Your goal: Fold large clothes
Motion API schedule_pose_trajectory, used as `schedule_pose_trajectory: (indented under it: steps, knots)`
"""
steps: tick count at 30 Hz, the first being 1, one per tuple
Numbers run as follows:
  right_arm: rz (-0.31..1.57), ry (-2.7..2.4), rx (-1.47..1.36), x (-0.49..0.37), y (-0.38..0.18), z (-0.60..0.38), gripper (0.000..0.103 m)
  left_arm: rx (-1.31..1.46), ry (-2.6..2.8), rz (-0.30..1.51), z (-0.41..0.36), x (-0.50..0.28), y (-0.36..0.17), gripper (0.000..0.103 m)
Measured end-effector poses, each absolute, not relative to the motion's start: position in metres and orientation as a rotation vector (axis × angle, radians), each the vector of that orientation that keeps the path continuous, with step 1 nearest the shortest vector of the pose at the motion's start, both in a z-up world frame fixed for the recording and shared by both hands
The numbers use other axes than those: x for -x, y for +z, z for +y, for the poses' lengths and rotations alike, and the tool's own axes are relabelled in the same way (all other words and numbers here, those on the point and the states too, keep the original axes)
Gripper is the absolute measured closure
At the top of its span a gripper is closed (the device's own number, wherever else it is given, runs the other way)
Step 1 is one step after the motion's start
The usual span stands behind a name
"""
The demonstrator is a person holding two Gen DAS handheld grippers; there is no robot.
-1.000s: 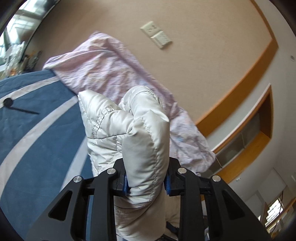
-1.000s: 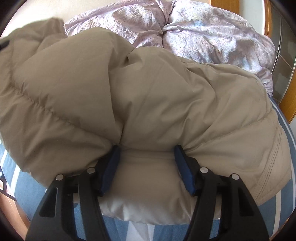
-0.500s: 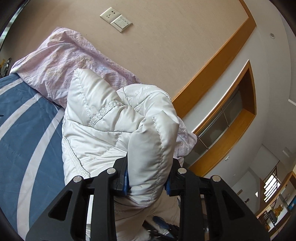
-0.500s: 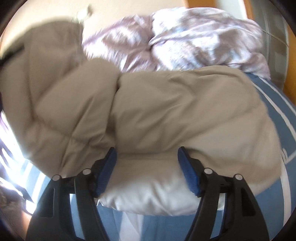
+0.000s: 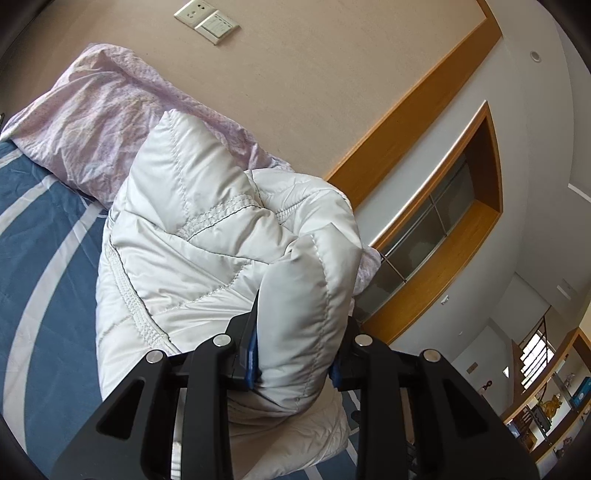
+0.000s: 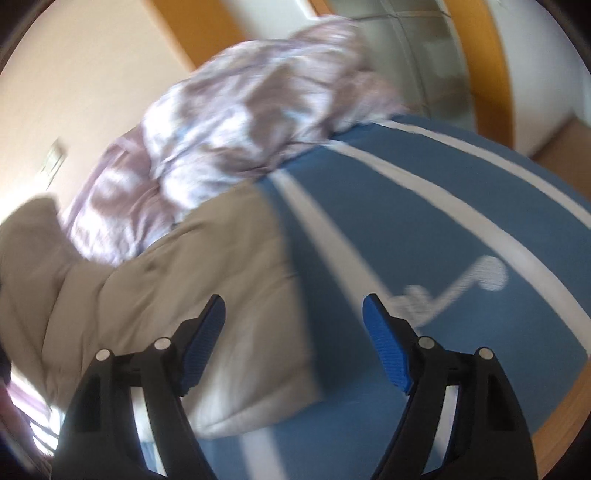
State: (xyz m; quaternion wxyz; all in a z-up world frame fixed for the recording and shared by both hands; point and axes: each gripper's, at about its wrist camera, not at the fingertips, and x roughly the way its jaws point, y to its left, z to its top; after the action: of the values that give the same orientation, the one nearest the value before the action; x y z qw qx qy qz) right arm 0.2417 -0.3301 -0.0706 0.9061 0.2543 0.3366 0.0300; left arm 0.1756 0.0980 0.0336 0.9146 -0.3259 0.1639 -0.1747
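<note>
The left gripper (image 5: 295, 354) keeps its jaws pinched on a thick fold of the jacket (image 5: 221, 251), whose white quilted lining faces the camera, held up over the blue striped bed (image 5: 40, 280) with the lilac quilt (image 5: 99, 125) and wall socket (image 5: 207, 20) behind. The right gripper (image 6: 293, 321) has let go: a half-second ago its jaws straddled the jacket's hem; now they stand spread and empty above the bed (image 6: 424, 206), shifted right of the garment. The jacket (image 6: 166, 295), tan side up, lies on the bed at near left, its right edge below the jaws. The quilt (image 6: 251, 122) is bunched at the far end. The right view is blurred.
</note>
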Motion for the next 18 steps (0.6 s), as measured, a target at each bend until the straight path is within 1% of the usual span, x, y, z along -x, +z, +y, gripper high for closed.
schedule_pose_trajectory:
  steps: [8, 18]
  knots:
    - [0.715, -0.055, -0.622, -0.240, -0.097, -0.388, 0.026, 0.648, -0.425, 0.366, 0.070, -0.189, 0.032, 0.076]
    - [0.713, -0.103, -0.643, -0.231, -0.108, -0.407, 0.026, 0.671, -0.536, 0.427, 0.044, -0.201, 0.019, 0.076]
